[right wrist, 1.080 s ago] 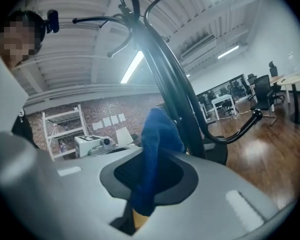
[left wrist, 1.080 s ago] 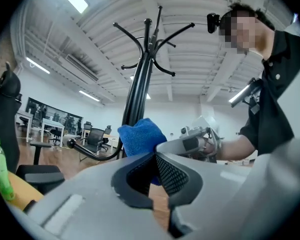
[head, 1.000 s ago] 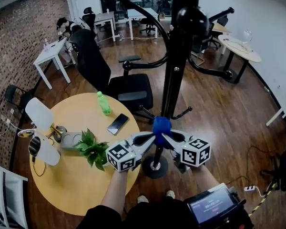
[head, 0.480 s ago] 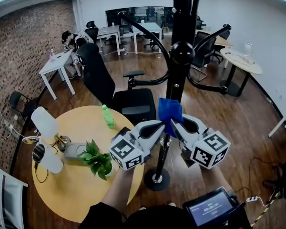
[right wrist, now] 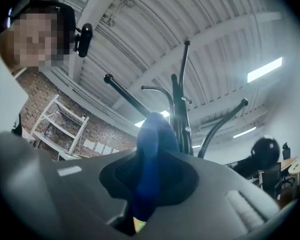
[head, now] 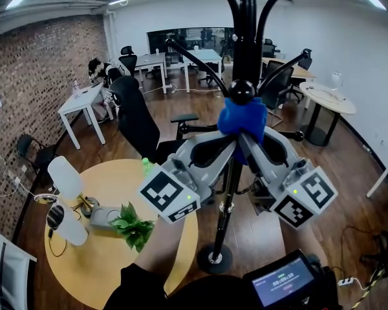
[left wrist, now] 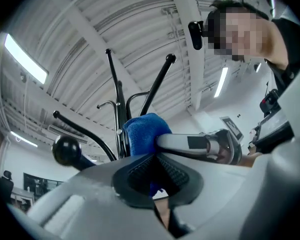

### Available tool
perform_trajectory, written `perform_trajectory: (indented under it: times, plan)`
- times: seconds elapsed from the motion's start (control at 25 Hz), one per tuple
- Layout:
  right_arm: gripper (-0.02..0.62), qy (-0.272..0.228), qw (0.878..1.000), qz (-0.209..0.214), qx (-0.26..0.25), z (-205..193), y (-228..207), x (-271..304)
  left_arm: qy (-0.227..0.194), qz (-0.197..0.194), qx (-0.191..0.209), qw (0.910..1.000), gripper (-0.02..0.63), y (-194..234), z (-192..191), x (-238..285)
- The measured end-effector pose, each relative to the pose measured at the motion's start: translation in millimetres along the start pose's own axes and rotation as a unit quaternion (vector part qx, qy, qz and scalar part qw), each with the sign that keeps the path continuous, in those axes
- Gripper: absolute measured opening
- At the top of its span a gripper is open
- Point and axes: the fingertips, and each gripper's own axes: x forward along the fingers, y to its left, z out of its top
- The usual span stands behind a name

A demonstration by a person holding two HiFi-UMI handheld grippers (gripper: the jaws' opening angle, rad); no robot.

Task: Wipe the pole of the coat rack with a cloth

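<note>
The black coat rack pole (head: 224, 205) rises from its round base (head: 213, 258) in the middle of the head view. A blue cloth (head: 243, 120) is wrapped round the pole just below a ball-ended arm (head: 240, 90). My left gripper (head: 227, 142) and right gripper (head: 251, 144) meet at the cloth from either side, both shut on it. In the left gripper view the cloth (left wrist: 142, 131) bulges beyond the left gripper (left wrist: 152, 160), beside the pole (left wrist: 121, 134). In the right gripper view the cloth (right wrist: 152, 149) fills the right gripper (right wrist: 150, 179), with the pole (right wrist: 180, 116) behind.
A round yellow table (head: 103, 263) at lower left carries a small plant (head: 132, 225) and a white lamp (head: 64, 176). A black office chair (head: 139, 118) stands behind it. Curved rack arms (head: 197, 60) spread overhead. A small screen (head: 278, 283) sits at bottom right.
Both grippers have slid the blue cloth up the pole, from low near the base to just under the ball-ended arm. The head view has tilted upward with them.
</note>
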Motion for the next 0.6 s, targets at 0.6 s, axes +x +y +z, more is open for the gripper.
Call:
perform_trajectory:
  times: [0.6]
  plan:
    - [0.051,-0.113,0.981,0.135,-0.077,85,84,3,-0.081,-0.008,0.051,0.9954,0.003,-21,111,-25]
